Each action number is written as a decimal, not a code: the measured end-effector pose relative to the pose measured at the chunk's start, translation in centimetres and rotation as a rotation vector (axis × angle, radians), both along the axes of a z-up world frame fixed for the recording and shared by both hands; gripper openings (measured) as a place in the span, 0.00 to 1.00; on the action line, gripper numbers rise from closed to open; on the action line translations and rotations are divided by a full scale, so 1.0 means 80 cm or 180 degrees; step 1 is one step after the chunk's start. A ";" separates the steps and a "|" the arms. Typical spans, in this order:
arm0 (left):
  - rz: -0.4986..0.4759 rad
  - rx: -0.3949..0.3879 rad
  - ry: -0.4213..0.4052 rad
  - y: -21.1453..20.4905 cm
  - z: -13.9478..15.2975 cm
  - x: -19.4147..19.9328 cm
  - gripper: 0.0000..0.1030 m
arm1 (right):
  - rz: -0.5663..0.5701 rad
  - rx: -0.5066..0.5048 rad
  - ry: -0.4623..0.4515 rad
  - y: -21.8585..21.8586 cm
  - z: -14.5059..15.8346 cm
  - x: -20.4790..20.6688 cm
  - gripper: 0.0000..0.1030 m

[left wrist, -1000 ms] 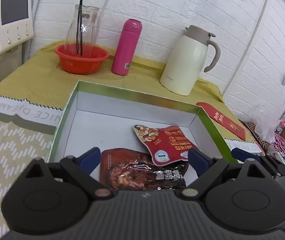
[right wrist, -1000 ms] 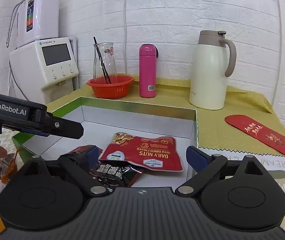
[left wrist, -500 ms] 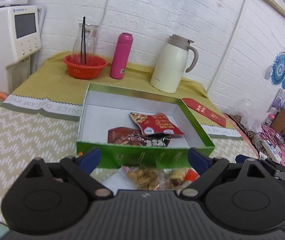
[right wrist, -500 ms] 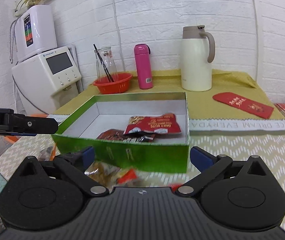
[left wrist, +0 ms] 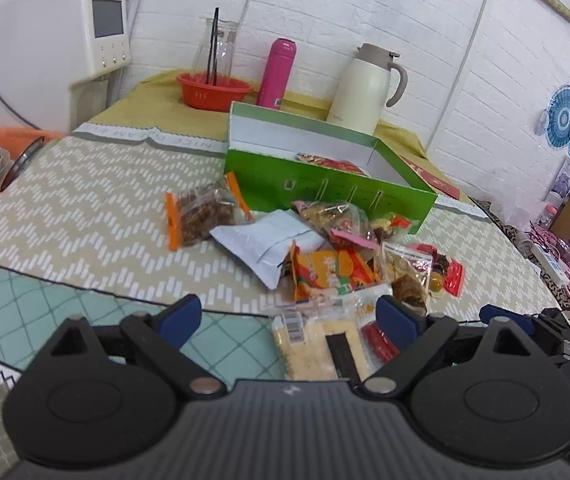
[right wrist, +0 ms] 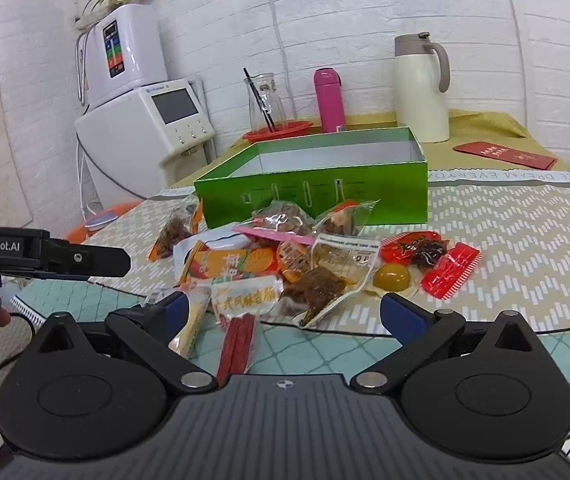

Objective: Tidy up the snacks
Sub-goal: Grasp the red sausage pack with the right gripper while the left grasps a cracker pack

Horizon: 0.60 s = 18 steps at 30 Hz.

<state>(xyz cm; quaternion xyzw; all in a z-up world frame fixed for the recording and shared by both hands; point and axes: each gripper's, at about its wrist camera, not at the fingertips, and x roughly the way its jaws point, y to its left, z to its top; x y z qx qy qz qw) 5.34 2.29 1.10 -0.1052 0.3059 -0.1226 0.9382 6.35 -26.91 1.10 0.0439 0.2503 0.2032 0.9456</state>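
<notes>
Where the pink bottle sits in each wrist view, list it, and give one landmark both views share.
Left wrist view: the pink bottle stands upper centre, behind the green box, between the red bowl and the cream jug.
Right wrist view: the pink bottle stands upper centre, right of the glass carafe, left of the cream jug.
Shared landmark: the green box, in front of the bottle in both.

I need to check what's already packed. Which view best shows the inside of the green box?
The left wrist view: it looks down into the green box, showing a red packet. The right wrist view shows only its front wall and far inner walls.
</notes>
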 end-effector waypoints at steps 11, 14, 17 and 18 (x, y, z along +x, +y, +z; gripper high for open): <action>-0.0133 0.0023 0.0136 -0.014 -0.027 -0.015 0.90 | 0.0486 -0.0796 0.0121 0.060 -0.025 -0.021 1.00; -0.0140 0.0011 0.0189 -0.022 -0.029 -0.007 0.90 | 0.0382 -0.0710 0.0207 0.057 -0.024 -0.013 1.00; -0.0199 -0.0016 0.0207 -0.036 -0.032 0.003 0.90 | 0.0384 -0.0741 0.0173 0.054 -0.023 -0.016 0.83; -0.0203 0.0008 0.0227 -0.041 -0.034 0.008 0.90 | 0.0380 -0.0740 0.0185 0.052 -0.023 -0.017 0.82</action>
